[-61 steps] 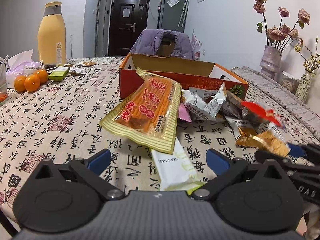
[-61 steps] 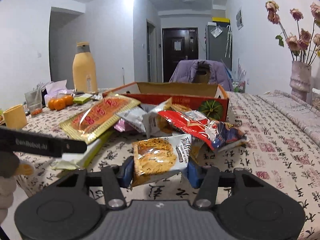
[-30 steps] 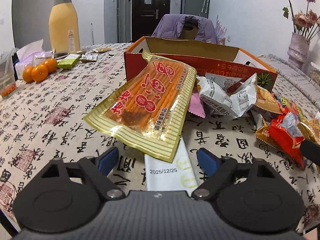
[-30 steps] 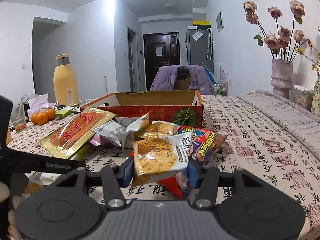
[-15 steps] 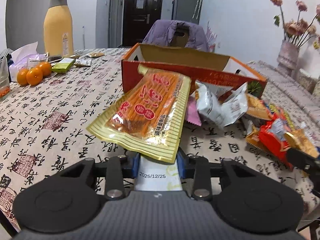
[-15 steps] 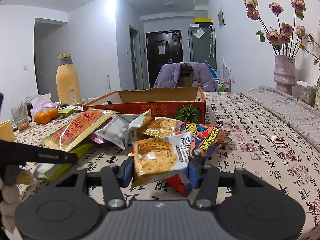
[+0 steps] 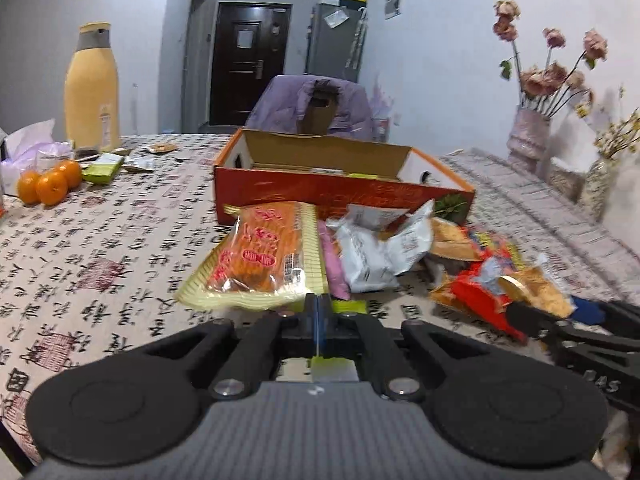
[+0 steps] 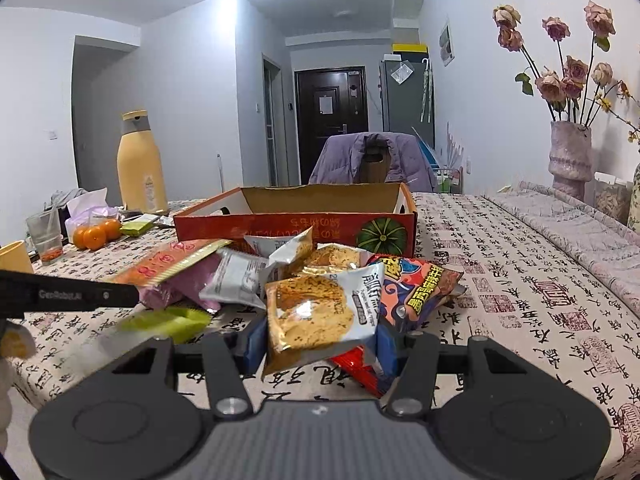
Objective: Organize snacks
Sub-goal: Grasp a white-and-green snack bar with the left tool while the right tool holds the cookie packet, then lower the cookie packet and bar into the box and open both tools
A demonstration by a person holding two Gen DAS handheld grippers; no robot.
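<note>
On the patterned table [image 8: 520, 280] stands one open orange box [image 7: 332, 196], probably placed there to receive the snacks, with the pile of packets just in front of it. One long yellow-edged packet [image 7: 260, 260] lies on top of that pile, not yet sorted. The right gripper [image 8: 320, 340] is clamped on one cracker packet [image 8: 320, 316], held above the table. The left gripper [image 7: 318, 312] is closed on one thin white-green packet [image 8: 168, 322]. Three oranges [image 7: 50, 184] sit well apart.
</note>
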